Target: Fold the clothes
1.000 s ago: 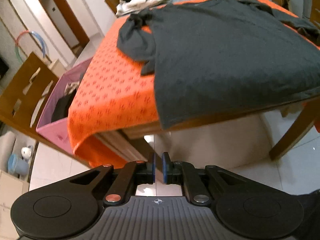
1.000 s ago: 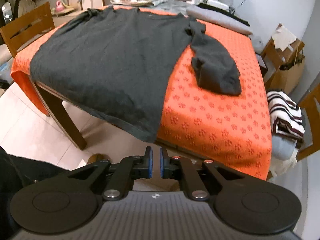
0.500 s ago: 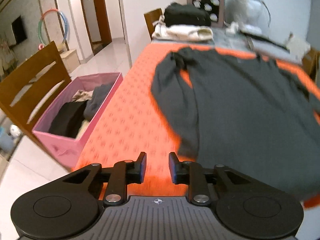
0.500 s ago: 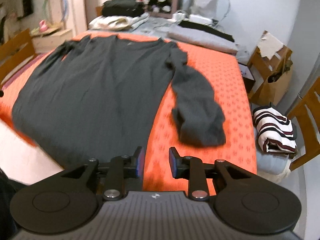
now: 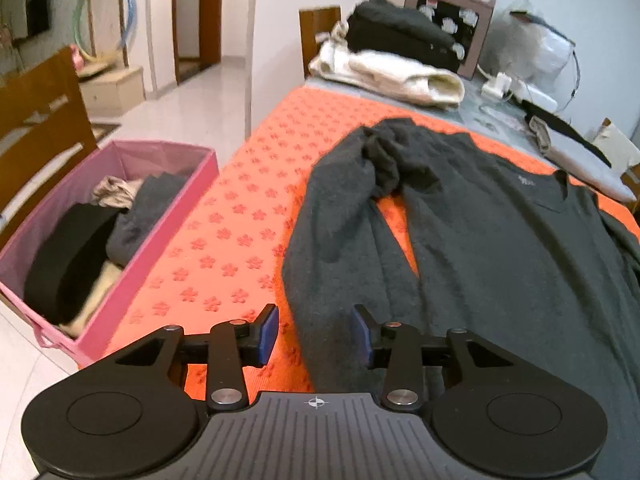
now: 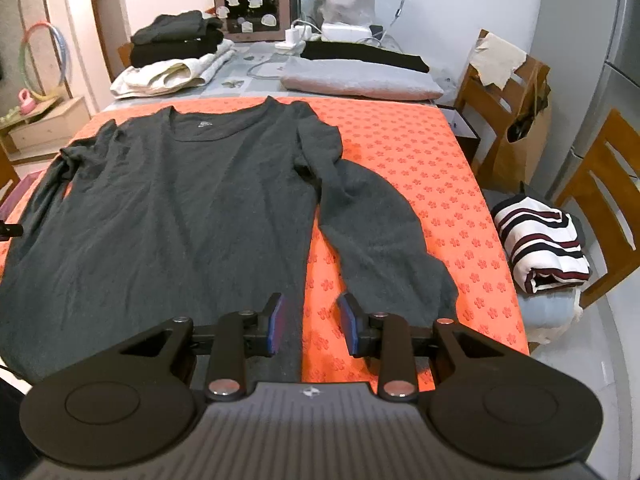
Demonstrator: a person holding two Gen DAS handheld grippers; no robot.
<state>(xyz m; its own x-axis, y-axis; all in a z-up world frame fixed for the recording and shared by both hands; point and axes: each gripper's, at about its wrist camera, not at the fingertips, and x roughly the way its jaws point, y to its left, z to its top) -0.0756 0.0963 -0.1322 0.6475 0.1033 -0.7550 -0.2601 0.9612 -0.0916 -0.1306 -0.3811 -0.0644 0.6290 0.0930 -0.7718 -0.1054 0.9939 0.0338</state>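
On the orange tablecloth our dark long-sleeved shirt lies spread flat, sleeves loose at its sides. We judge a sleeve fold is in hand — each sleeve must cross the body. Left gripper and right gripper hover, fingers apart, empty.

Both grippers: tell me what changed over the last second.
The left gripper and right gripper rose from below the table edge to above the shirt and opened from nearly shut; neither holds anything. The shirt stayed spread flat on the orange cloth.
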